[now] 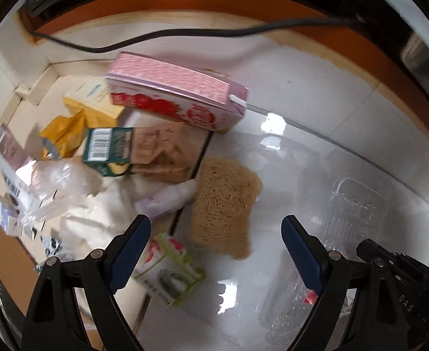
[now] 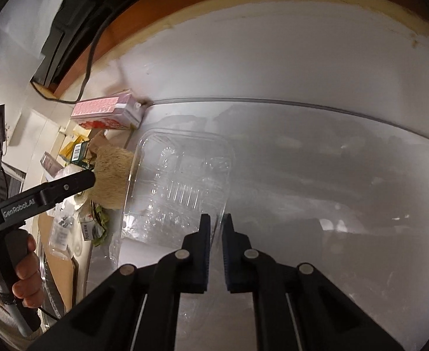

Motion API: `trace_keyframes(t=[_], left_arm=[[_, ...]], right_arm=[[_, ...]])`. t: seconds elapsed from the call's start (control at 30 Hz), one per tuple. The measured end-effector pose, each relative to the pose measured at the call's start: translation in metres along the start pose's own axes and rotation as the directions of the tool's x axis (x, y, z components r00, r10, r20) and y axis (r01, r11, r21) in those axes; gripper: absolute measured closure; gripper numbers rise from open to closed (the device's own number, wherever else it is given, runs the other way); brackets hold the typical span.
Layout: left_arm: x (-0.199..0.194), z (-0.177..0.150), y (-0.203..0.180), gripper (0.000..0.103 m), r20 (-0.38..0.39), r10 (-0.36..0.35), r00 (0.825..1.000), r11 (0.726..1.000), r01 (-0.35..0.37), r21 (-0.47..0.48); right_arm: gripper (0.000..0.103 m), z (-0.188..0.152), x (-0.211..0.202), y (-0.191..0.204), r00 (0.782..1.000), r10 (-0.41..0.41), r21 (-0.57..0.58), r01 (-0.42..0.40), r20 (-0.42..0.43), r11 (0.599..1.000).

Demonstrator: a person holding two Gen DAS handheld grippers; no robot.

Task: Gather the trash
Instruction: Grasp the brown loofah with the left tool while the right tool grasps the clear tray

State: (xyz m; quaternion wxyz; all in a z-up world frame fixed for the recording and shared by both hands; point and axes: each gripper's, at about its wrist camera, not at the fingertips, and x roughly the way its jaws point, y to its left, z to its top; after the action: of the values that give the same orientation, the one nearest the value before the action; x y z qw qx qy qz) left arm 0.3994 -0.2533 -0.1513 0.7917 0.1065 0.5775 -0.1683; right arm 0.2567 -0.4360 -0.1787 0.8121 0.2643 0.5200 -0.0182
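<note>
Right claw closed tight, pinching near edge of clear plastic tray flat on glossy white floor. Left claw spread wide, empty, pointing down over tan fibre bundle just left of tray. Green-and-white packet near left fingertip. Beyond bundle, further from tray: brown paper bag, green box, yellow wrapper, pink carton. Black cable along wall behind carton.
</note>
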Motion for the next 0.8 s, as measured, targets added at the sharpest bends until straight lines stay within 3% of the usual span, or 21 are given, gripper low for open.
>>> trace_keyframes(t=[0.2, 0.27, 0.4, 0.63, 0.8], left_arm=[[0.032, 0.005, -0.011, 0.032, -0.087, 0.074, 0.994, 0.997, -0.072, 0.019], [0.041, 0.005, -0.012, 0.053, -0.114, 0.086, 0.99, 0.996, -0.084, 0.021], [0.043, 0.002, -0.015, 0.069, -0.097, 0.08, 0.992, 0.997, -0.079, 0.019], [-0.001, -0.022, -0.014, 0.075, -0.024, 0.042, 0.999, 0.999, -0.041, 0.001], [-0.061, -0.063, -0.009, 0.075, 0.044, -0.021, 0.999, 1.0, 0.022, -0.019]], right_arm=[[0.096, 0.0, 0.002, -0.004, 1.0, 0.006, 0.013, -0.006, -0.002, 1.0], [0.096, 0.0, 0.003, -0.005, 1.0, 0.006, 0.015, -0.006, -0.003, 1.0], [0.096, 0.0, 0.005, -0.005, 1.0, 0.006, 0.021, -0.006, -0.001, 1.0], [0.096, -0.006, -0.008, -0.001, 0.999, -0.002, -0.001, 0.002, 0.032, 1.0], [0.098, -0.017, -0.031, 0.012, 0.997, -0.011, -0.027, 0.013, 0.081, 1.0]])
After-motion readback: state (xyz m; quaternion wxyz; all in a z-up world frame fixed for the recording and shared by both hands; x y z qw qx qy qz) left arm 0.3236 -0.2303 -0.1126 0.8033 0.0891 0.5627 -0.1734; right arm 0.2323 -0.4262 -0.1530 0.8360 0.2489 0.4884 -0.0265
